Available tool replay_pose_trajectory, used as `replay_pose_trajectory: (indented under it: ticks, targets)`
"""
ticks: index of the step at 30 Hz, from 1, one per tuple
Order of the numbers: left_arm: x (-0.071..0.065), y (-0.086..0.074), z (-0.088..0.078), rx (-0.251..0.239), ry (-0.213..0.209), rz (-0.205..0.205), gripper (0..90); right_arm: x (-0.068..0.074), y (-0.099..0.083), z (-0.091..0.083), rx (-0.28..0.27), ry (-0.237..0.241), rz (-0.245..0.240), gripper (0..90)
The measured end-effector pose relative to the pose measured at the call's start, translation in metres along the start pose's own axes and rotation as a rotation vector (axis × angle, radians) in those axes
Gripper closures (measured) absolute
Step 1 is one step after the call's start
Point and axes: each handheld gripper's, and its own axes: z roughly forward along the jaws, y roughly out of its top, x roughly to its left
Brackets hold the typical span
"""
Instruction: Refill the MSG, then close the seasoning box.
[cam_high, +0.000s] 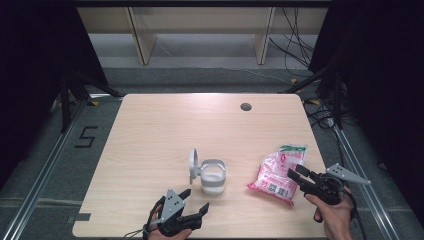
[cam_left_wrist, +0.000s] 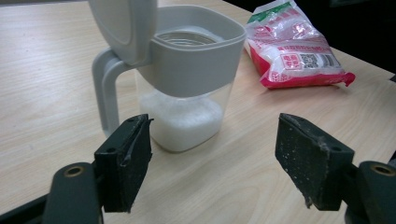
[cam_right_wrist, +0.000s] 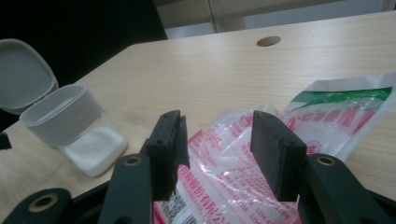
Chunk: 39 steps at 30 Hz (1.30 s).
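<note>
My right claw (cam_high: 299, 175) sits low over the near end of the pink and white bag (cam_high: 278, 172). Its jaws are about half open, one on each side of the crinkly plastic. In the right gripper view the bag (cam_right_wrist: 243, 163) lies under and between the jaws, but I cannot tell if the pads press on it. The green end of the bag points away from the claw. The jar (cam_right_wrist: 77, 130) with white powder stands off to the claw's left, lid (cam_right_wrist: 21, 74) flipped up.

My left claw (cam_high: 192, 202) is wide open and holds nothing. The clear jar (cam_high: 212, 176) stands just in front of it on the table (cam_high: 165, 130), not touching. In the left gripper view the jar (cam_left_wrist: 187, 88) is straight ahead between the two jaws, a bit toward the left one. Its grey handle (cam_left_wrist: 105, 88) faces the left jaw, and the open lid (cam_left_wrist: 123, 25) stands up above it. The bag (cam_left_wrist: 294, 46) lies farther off, ahead and to the right of this claw.
</note>
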Motion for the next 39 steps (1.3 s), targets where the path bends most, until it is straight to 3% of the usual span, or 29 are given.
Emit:
replay_pose_trajectory:
  ticks: [2, 3, 4, 5, 7, 8, 14, 15, 17, 22, 23, 27, 29, 30, 31, 32, 33, 35, 39]
  targets:
    - [0.001, 0.001, -0.002, 0.005, 0.013, 0.002, 26.6, 0.006, -0.001, -0.002, 0.022, 0.000, -0.046, 52.4]
    - [0.003, 0.001, -0.003, 0.018, 0.020, 0.011, 26.6, 0.006, -0.001, -0.002, 0.022, 0.000, -0.046, 52.4]
    - [0.001, 0.000, -0.003, 0.009, 0.030, -0.025, 26.6, 0.006, -0.002, -0.001, 0.020, 0.015, -0.062, 52.1]
    - [0.003, 0.001, -0.004, 0.025, 0.037, -0.015, 26.6, 0.013, -0.003, -0.004, 0.056, -0.001, -0.016, 51.5]
    - [0.005, 0.001, -0.004, 0.019, 0.043, -0.023, 26.6, 0.012, -0.004, -0.002, 0.030, 0.018, -0.070, 50.2]
    - [0.006, 0.001, -0.004, 0.021, 0.047, -0.020, 26.6, 0.014, -0.005, -0.002, 0.037, 0.016, -0.050, 49.7]
    - [0.009, 0.003, -0.006, 0.022, 0.063, -0.022, 26.6, 0.020, -0.009, -0.003, 0.074, 0.017, -0.091, 49.1]
    - [0.010, 0.003, -0.006, 0.026, 0.066, -0.023, 26.6, 0.023, -0.010, -0.003, 0.074, 0.032, -0.071, 49.1]
    - [0.012, 0.004, -0.006, 0.021, 0.073, -0.025, 26.7, 0.024, -0.011, -0.003, 0.059, 0.027, -0.116, 49.0]
    - [0.020, 0.006, -0.009, 0.024, 0.093, -0.035, 26.7, 0.029, -0.013, -0.005, 0.070, 0.050, -0.085, 48.8]
    - [0.021, 0.006, -0.009, 0.015, 0.087, -0.041, 26.7, 0.028, -0.014, -0.007, 0.086, 0.039, -0.111, 48.7]
    - [0.024, 0.005, -0.010, 0.012, 0.089, -0.069, 28.8, 0.029, -0.016, -0.007, 0.090, 0.053, -0.102, 48.4]
    - [0.025, 0.005, -0.010, 0.021, 0.094, -0.062, 28.8, 0.030, -0.017, -0.007, 0.095, 0.033, -0.123, 48.3]
    - [0.028, 0.006, -0.010, 0.016, 0.091, -0.039, 28.7, 0.031, -0.017, -0.007, 0.091, 0.042, -0.126, 48.3]
    - [0.028, 0.006, -0.009, 0.011, 0.085, -0.045, 28.7, 0.033, -0.017, -0.007, 0.100, 0.056, -0.109, 48.2]
    - [0.029, 0.006, -0.010, 0.024, 0.089, -0.038, 29.0, 0.033, -0.017, -0.007, 0.103, 0.048, -0.129, 47.9]
    - [0.029, 0.007, -0.009, 0.026, 0.095, -0.039, 29.0, 0.034, -0.018, -0.006, 0.099, 0.061, -0.112, 47.5]
    - [0.030, 0.007, -0.006, 0.013, 0.081, -0.046, 29.2, 0.036, -0.019, -0.007, 0.115, 0.052, -0.123, 47.2]
    - [0.030, 0.008, -0.003, 0.004, 0.090, -0.050, 31.6, 0.037, -0.020, -0.006, 0.095, 0.060, -0.140, 47.0]
